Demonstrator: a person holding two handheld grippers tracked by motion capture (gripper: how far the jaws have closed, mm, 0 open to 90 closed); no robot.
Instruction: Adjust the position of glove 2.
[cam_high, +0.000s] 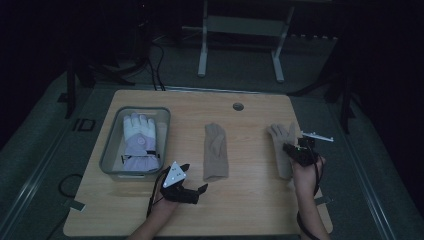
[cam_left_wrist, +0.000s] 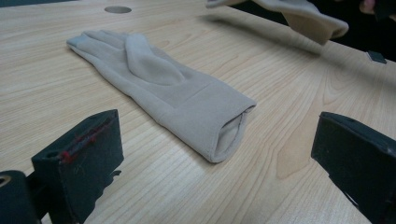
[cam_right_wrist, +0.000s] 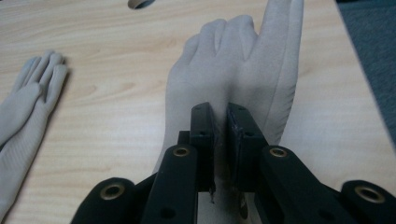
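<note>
Right gripper (cam_right_wrist: 220, 135) apparently pinching beige glove (cam_right_wrist: 233, 70)

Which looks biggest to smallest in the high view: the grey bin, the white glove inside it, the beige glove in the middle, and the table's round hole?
1. Grey bin
2. White glove and middle beige glove: these look about alike in size, so I won't rank them.
3. Round hole, clearly the smallest.

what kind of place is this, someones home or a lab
Probably a lab or recording room, not a home: a bare wooden table in a dark room, a metal stand behind, cables on the floor.
</note>
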